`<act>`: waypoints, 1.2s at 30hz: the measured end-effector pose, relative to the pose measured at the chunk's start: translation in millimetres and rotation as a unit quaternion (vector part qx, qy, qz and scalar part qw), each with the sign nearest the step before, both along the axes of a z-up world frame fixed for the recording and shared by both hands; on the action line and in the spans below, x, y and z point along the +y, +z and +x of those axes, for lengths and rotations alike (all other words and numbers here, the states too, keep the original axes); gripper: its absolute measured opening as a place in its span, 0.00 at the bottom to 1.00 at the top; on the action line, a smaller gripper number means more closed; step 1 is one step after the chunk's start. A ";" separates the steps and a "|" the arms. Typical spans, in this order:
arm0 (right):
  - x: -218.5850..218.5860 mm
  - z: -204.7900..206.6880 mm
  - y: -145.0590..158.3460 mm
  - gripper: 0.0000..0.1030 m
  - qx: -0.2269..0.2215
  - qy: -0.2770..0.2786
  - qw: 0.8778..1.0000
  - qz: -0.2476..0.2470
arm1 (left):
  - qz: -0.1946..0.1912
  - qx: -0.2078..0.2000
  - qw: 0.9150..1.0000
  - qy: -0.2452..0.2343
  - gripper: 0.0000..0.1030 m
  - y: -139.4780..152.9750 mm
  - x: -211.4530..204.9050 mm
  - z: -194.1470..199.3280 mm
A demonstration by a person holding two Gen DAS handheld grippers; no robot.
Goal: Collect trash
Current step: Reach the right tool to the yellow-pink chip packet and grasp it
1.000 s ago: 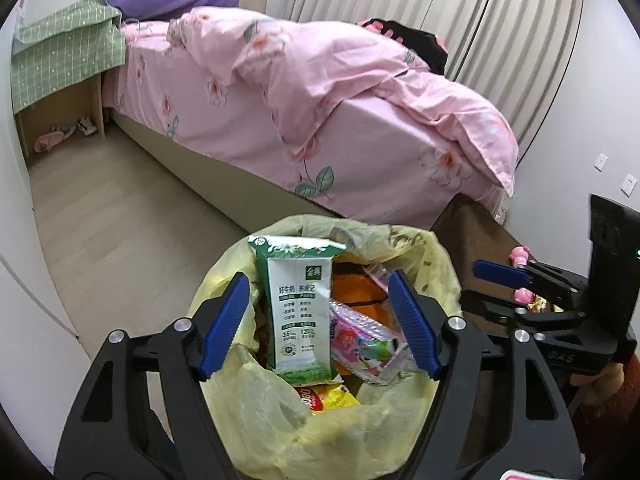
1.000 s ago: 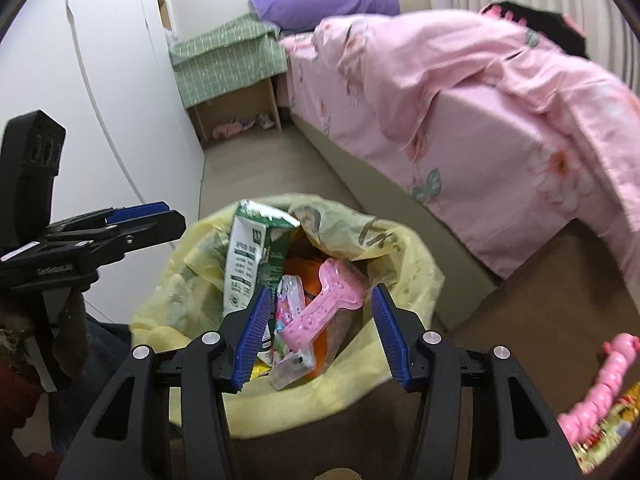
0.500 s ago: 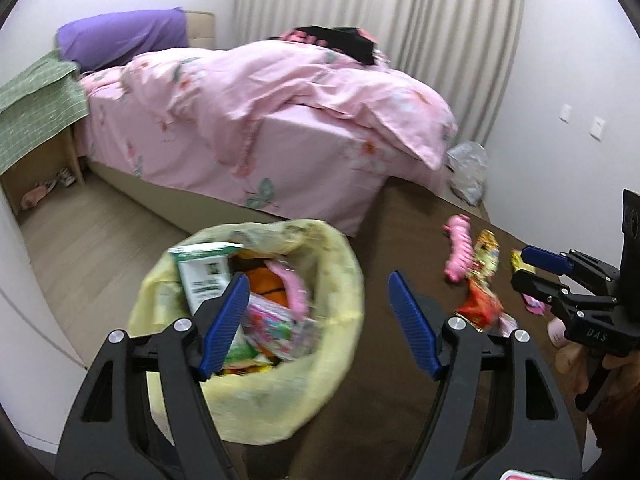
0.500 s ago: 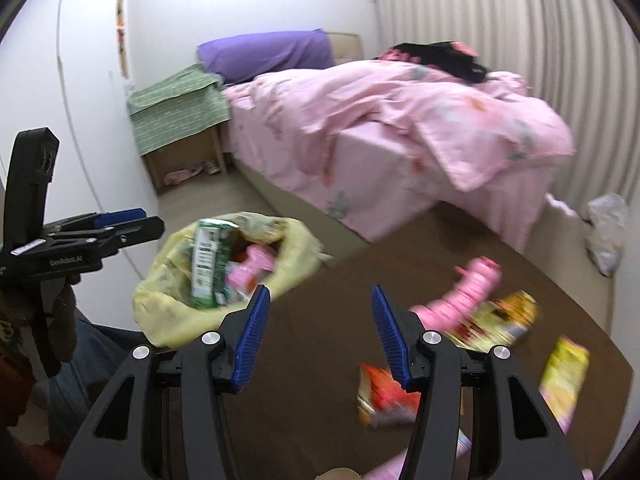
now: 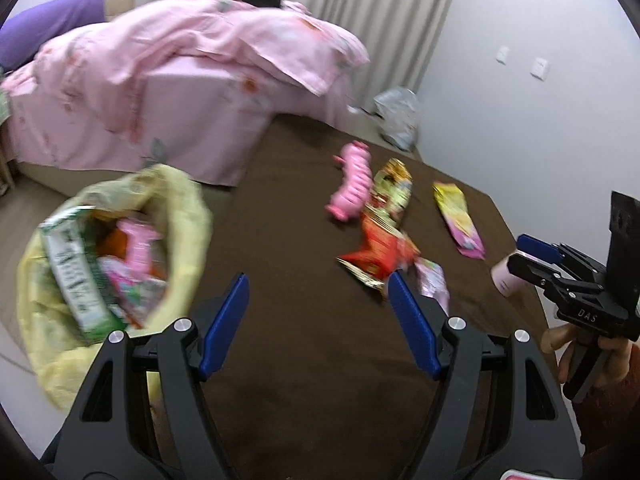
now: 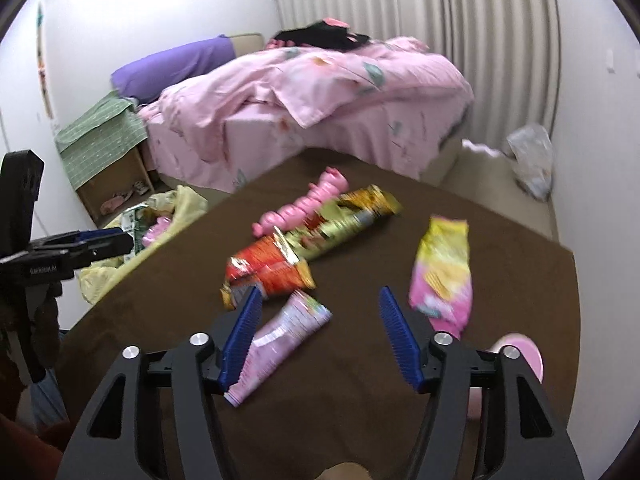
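Observation:
A yellow trash bag (image 5: 182, 216) full of wrappers, with a green-white carton (image 5: 74, 276), sits at the brown table's left edge; it also shows in the right wrist view (image 6: 188, 206). On the table lie a pink toy (image 6: 300, 206), a gold-green wrapper (image 6: 352, 216), a red snack bag (image 6: 268, 270), a pink tube (image 6: 280, 334), a yellow-pink packet (image 6: 442, 270) and a pink cup (image 6: 524, 354). My left gripper (image 5: 318, 300) is open and empty above the table. My right gripper (image 6: 320, 320) is open and empty, just over the pink tube.
The brown table (image 6: 520, 264) fills the foreground. A bed with pink bedding (image 6: 320, 92) stands behind it. A clear plastic bag (image 6: 532, 160) lies on the floor by the curtain. A green-covered nightstand (image 6: 100, 136) stands at the left.
Both grippers have swung right, away from over the trash bag to over the table. The loose wrappers have come into view. Both stay open and empty.

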State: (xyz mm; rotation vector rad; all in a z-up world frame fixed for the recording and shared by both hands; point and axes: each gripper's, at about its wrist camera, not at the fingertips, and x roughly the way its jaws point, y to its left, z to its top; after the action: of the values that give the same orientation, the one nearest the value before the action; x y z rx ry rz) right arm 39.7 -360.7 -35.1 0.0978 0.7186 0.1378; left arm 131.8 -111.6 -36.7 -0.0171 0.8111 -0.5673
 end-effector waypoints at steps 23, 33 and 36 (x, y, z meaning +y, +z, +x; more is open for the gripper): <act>-146.9 108.3 -11.0 0.51 0.047 0.055 0.995 -0.062 | 0.028 0.039 0.997 -0.056 0.66 -35.5 -86.7 -15.7; -120.2 157.6 -55.6 0.14 0.122 0.151 0.980 -0.043 | 0.044 0.049 0.997 -0.047 0.66 -43.2 -93.6 -6.2; -122.5 150.3 -43.6 0.08 0.097 0.135 0.986 -0.031 | 0.045 0.052 0.996 -0.049 0.66 -45.3 -95.5 -5.7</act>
State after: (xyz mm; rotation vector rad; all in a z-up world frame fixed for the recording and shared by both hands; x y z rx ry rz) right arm 189.9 -483.2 -78.7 -0.0473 0.9281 0.3693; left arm 126.1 -207.1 -82.0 0.0765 0.9410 -0.6261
